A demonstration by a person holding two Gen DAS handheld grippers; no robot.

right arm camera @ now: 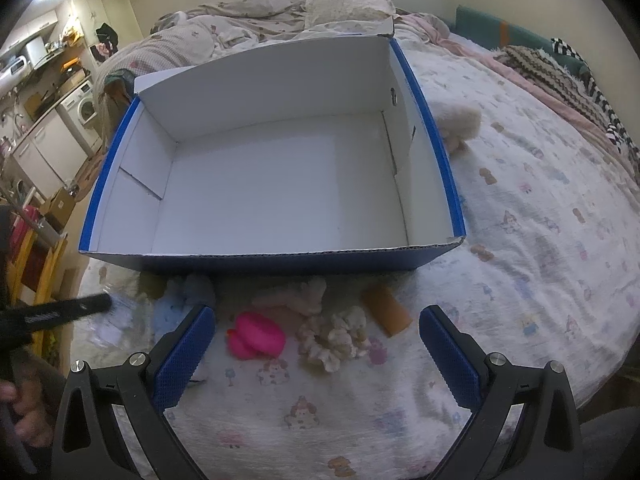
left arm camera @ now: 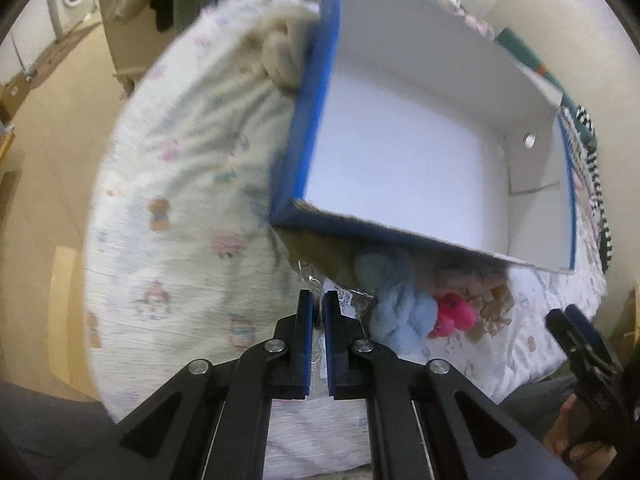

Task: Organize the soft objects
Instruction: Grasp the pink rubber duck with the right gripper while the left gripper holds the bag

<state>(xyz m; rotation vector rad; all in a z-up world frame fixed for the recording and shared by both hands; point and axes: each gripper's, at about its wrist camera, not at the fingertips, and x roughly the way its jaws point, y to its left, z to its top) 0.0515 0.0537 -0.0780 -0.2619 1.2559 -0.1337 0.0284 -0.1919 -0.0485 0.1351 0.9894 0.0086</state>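
A bed (right arm camera: 520, 240) under a white cartoon-print sheet carries an open blue-and-white cardboard box (right arm camera: 272, 258). Along the near edge lie a light-blue plush (right arm camera: 180, 300), pink rubber duck (right arm camera: 256, 336), cream scrunchie (right arm camera: 336, 336) and orange cylinder (right arm camera: 386, 308).

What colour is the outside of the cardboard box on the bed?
Blue outside, white inside: the cardboard box shows best in the right wrist view.

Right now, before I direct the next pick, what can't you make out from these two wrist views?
- Left gripper: shut on a clear plastic bag; contents unreadable, blurred, left wrist view.
- Blue box: its near wall hides the items behind it.
- Cream plush: partly hidden behind the box's side, right wrist view.
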